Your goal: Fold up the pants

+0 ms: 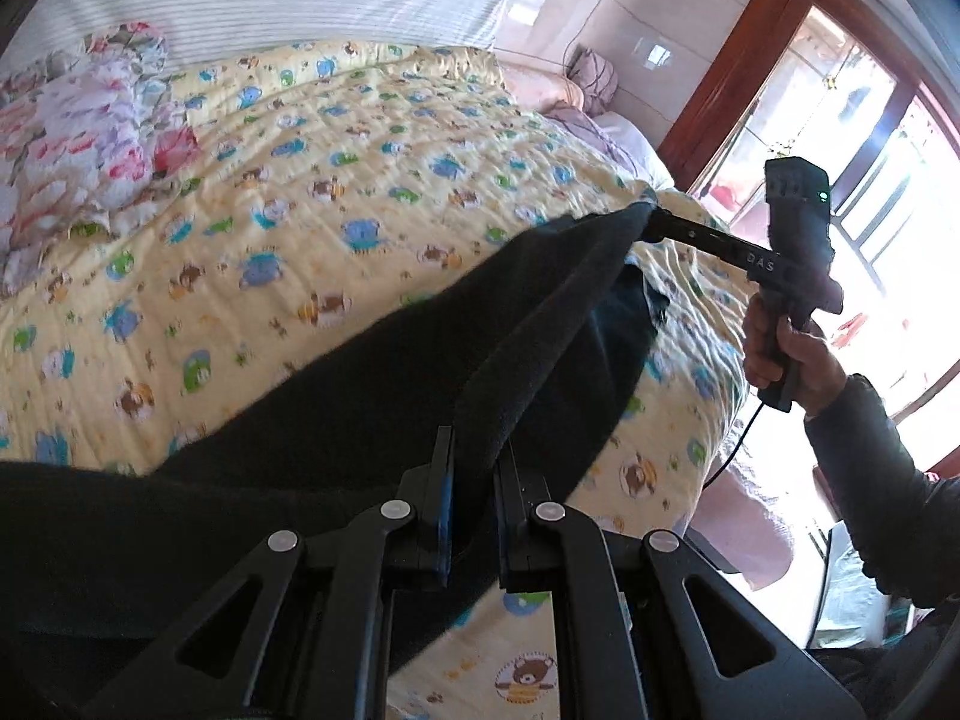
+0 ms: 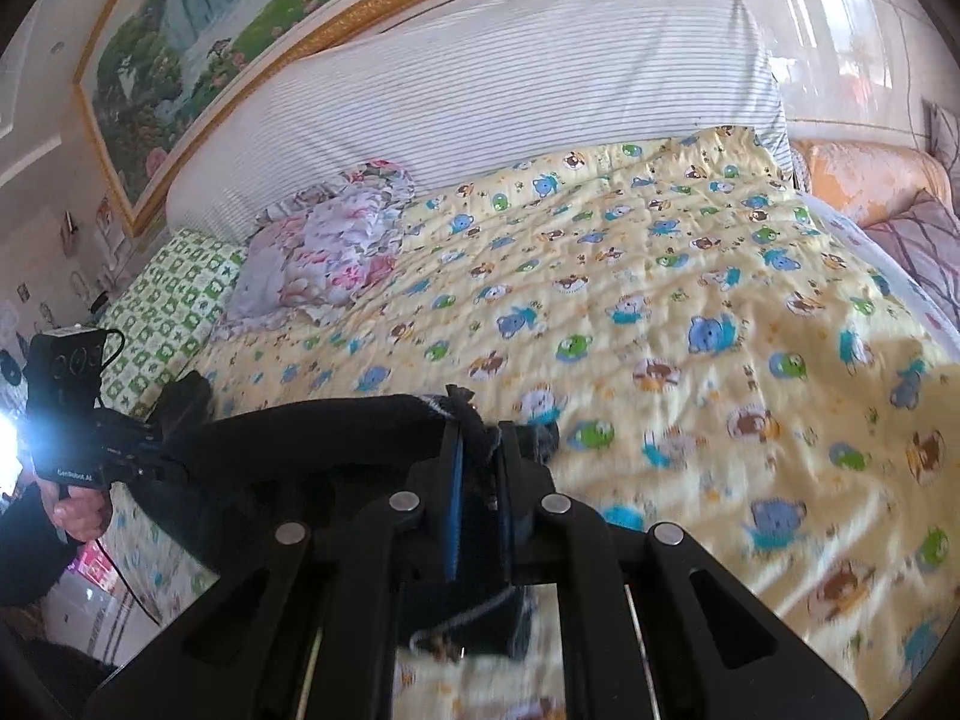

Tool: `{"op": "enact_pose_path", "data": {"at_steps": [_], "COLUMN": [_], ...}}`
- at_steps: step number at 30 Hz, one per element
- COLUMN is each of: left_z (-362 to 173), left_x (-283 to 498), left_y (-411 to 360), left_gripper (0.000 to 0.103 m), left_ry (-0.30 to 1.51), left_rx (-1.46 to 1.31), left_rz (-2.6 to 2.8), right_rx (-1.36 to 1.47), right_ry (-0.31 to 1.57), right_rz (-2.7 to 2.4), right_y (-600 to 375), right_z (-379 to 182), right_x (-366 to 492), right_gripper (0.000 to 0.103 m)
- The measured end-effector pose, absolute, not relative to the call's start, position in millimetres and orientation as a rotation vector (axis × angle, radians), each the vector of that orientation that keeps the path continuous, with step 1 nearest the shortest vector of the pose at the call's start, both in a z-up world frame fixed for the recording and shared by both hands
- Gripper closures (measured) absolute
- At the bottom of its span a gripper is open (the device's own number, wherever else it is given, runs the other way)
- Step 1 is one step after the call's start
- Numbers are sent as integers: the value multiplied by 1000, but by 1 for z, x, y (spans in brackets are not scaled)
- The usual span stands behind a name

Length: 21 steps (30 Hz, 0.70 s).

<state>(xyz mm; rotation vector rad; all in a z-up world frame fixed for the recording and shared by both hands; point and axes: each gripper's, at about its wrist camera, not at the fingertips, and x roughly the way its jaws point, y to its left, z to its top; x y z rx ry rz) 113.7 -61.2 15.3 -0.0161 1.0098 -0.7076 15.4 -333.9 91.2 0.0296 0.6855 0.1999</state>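
Black fleece pants hang stretched between my two grippers above the yellow bear-print quilt. My left gripper is shut on one end of the pants' edge. My right gripper, seen from the left wrist view, is shut on the far end. In the right wrist view my right gripper pinches a bunched black corner of the pants, and my left gripper holds the other end at the left. The pants' lower part droops out of sight.
The quilt covers the bed. Floral pillows and a green checked pillow lie near the striped headboard. A window with a wooden frame is at the right, and a cable hangs from the right handle.
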Motion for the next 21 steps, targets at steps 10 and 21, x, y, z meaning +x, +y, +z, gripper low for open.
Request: {"op": "enact_pose_path", "data": {"at_steps": [10, 21], "left_z": [-10, -15], "left_x": [99, 96], "left_y": [-70, -77], "left_gripper": [94, 70], "left_ry": [1029, 1007], "left_rx": [22, 43], "left_rz": [-677, -689], "right_rx": [-64, -141], "right_ry": [774, 824], "right_rz": [132, 26], "right_y": [-323, -321], "right_z": [58, 49], "right_x": [-11, -26], "right_gripper": [92, 94]}}
